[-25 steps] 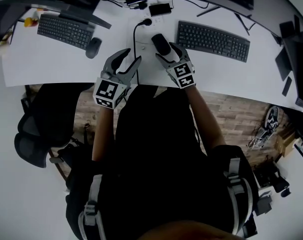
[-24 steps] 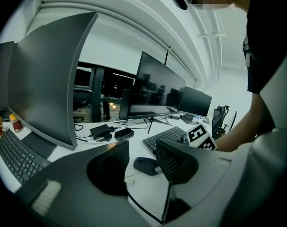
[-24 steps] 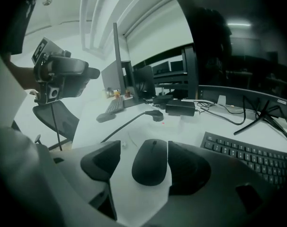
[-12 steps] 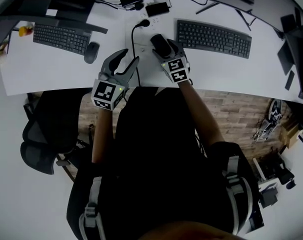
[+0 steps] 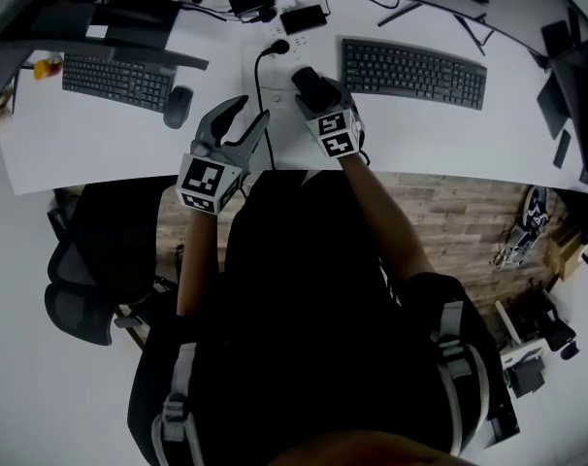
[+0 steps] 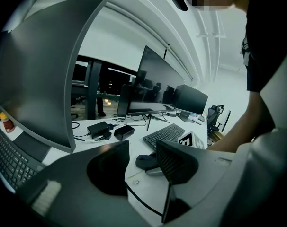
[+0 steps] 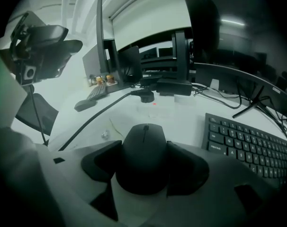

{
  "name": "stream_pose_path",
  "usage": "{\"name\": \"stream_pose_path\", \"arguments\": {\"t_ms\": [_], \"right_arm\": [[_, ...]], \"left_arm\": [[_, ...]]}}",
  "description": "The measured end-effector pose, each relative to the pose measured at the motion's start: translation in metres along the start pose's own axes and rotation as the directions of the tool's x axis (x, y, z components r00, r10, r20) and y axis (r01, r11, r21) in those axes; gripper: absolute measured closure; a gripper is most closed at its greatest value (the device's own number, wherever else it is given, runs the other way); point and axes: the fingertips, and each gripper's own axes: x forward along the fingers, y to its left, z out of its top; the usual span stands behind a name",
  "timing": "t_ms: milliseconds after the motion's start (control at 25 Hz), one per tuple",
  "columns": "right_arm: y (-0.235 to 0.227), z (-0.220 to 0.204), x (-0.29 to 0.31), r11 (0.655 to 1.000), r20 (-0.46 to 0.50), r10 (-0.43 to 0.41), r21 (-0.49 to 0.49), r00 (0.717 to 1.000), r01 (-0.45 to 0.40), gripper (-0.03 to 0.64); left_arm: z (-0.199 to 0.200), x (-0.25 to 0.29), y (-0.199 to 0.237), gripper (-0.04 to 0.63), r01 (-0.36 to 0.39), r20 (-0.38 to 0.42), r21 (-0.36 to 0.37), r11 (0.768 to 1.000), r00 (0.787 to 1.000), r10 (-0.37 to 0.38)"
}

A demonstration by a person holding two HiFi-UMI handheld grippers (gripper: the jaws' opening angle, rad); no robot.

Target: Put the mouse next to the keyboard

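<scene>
Two grippers over desk (image 5: 100,129). Right gripper (image 5: 316,95): jaws closing on mouse (image 7: 144,157), pads at its sides. Mouse sits on desk, near left end of keyboard (image 5: 413,71). Left gripper (image 5: 247,116): jaws wide, empty. Step: grasping. Next move calls for firm hold, then short shift toward keyboard.

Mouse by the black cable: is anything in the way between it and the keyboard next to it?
No, nothing I can see. Only bare white desk lies between the mouse and the keyboard on its right.
</scene>
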Motion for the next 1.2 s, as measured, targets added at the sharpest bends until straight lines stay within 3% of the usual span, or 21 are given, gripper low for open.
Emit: {"name": "stream_pose_path", "arguments": {"t_ms": [280,560,1000,1200], "right_arm": [[0.000,0.001,-0.001,1.000,-0.008,-0.003,0.009,1.000,0.003,0.321],[0.010,0.009,-0.012,0.996,0.003,-0.012,-0.087,1.000,0.012,0.322],[0.011,0.024,-0.040,0.999,0.082,-0.038,-0.024,0.996,0.040,0.322],[0.001,0.030,-0.055,0.998,0.112,-0.056,-0.003,0.992,0.056,0.322]], "left_arm": [[0.001,0.002,-0.005,0.420,0.018,-0.007,0.021,1.000,1.000,-0.018],[0.004,-0.002,-0.005,0.420,0.015,0.019,0.031,0.999,1.000,-0.016],[0.006,0.005,-0.021,0.422,0.089,-0.007,0.067,0.994,0.996,-0.088],[0.019,0.013,-0.031,0.422,0.103,0.018,0.095,0.990,0.994,-0.105]]}}
